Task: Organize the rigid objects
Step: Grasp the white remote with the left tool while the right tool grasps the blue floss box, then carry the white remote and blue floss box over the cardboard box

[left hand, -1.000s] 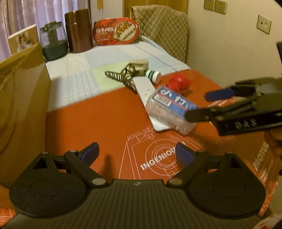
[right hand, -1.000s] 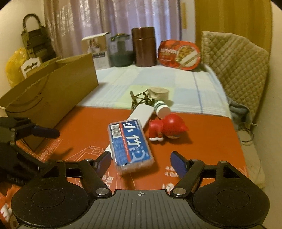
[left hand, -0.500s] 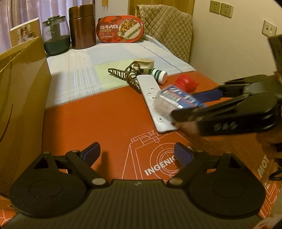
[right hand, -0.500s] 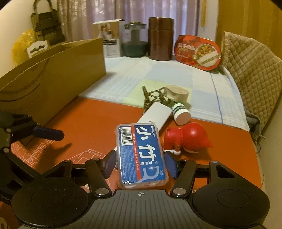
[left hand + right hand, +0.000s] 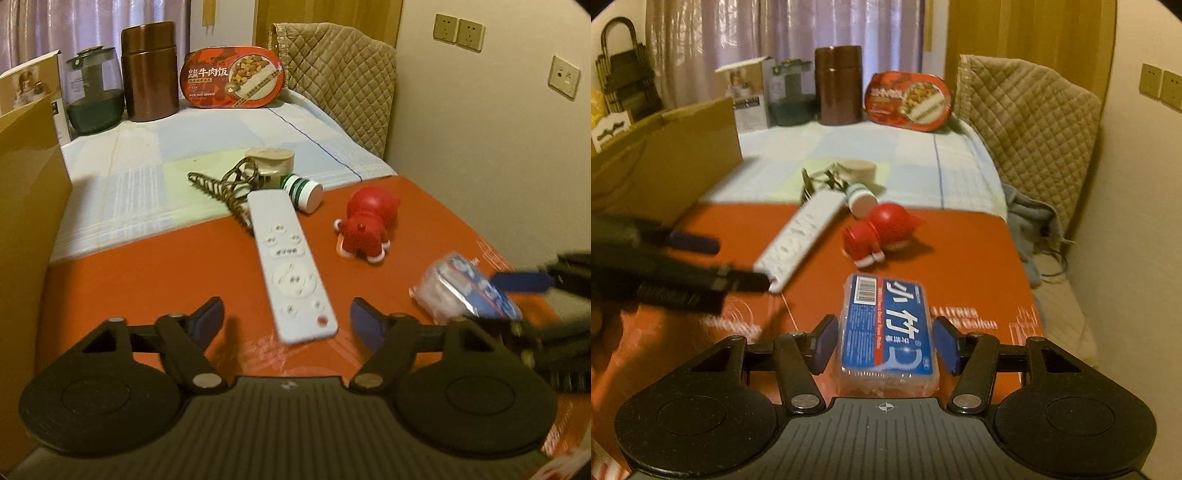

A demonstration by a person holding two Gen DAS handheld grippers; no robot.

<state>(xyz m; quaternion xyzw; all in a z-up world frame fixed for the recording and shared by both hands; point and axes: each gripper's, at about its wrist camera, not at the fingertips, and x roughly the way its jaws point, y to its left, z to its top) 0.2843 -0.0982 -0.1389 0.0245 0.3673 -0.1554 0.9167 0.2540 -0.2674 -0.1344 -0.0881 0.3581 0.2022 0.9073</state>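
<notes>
My right gripper (image 5: pixel 885 343) is shut on a clear floss-pick box with a blue label (image 5: pixel 888 332) and holds it off the red mat; the box also shows at the right of the left wrist view (image 5: pixel 465 291). My left gripper (image 5: pixel 287 319) is open and empty, just short of the near end of a white remote (image 5: pixel 290 264). A red toy figure (image 5: pixel 367 227), a small green-and-white bottle (image 5: pixel 304 189), a tape roll (image 5: pixel 271 162) and a coiled cord (image 5: pixel 225 188) lie beyond the remote.
A cardboard box (image 5: pixel 26 206) stands along the left edge. At the back stand a brown canister (image 5: pixel 149 70), a glass jar (image 5: pixel 94 96) and a red meal tray (image 5: pixel 232 77). A quilted chair back (image 5: pixel 340 81) and the wall are to the right.
My right gripper closed on the floss-pick box, lifted it and carried it right and back. My left gripper moved forward toward the remote.
</notes>
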